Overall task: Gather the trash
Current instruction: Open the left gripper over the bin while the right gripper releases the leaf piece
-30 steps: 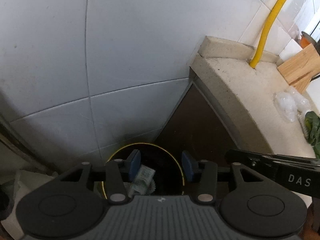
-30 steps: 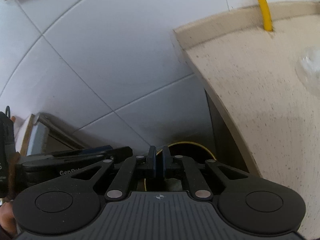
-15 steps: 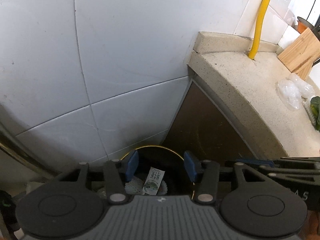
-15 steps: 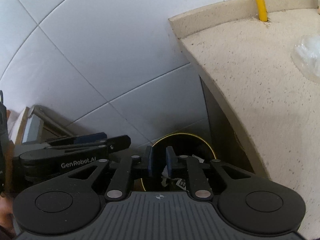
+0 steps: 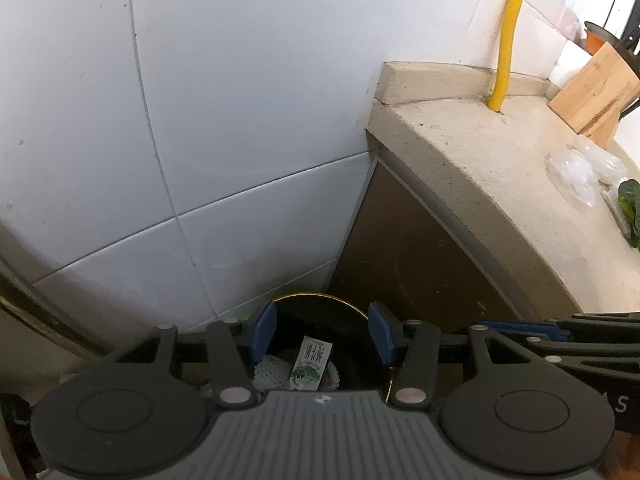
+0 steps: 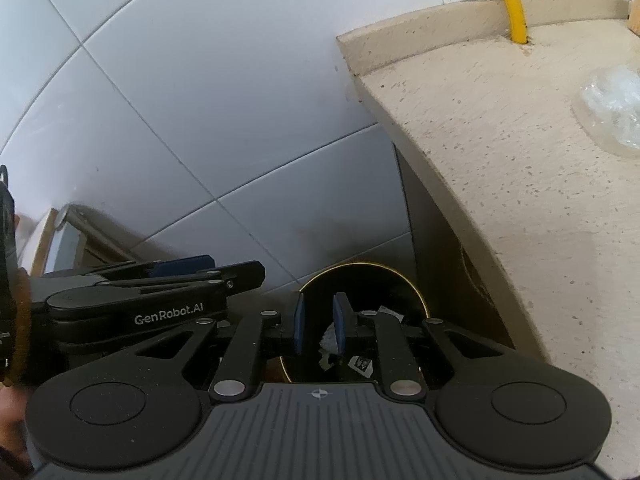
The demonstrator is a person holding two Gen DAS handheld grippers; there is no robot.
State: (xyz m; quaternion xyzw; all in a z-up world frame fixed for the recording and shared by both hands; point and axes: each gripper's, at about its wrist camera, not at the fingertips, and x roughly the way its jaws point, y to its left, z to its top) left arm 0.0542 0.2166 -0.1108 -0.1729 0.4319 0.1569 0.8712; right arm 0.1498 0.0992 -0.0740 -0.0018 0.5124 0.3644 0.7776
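A black trash bin (image 5: 316,297) with a gold rim stands on the floor in the corner between the tiled wall and the counter. A small printed carton (image 5: 312,362) and a white foam net (image 5: 272,372) lie inside it. My left gripper (image 5: 322,334) hangs open over the bin with nothing between its blue pads. In the right wrist view my right gripper (image 6: 319,322) is over the same bin (image 6: 360,266). Its jaws are opening, narrowly apart, and hold nothing. White scraps (image 6: 329,336) show below them in the bin.
The beige stone counter (image 5: 500,184) juts out on the right, close beside the bin. Clear plastic bags (image 5: 576,172), green leaves (image 5: 630,204), a wooden board (image 5: 592,92) and a yellow pipe (image 5: 508,32) are on it. White wall tiles fill the left.
The right jaws have gone from nearly shut to slightly apart. The left jaws widened a little, and the carton now shows flat in the bin, midway between the pads.
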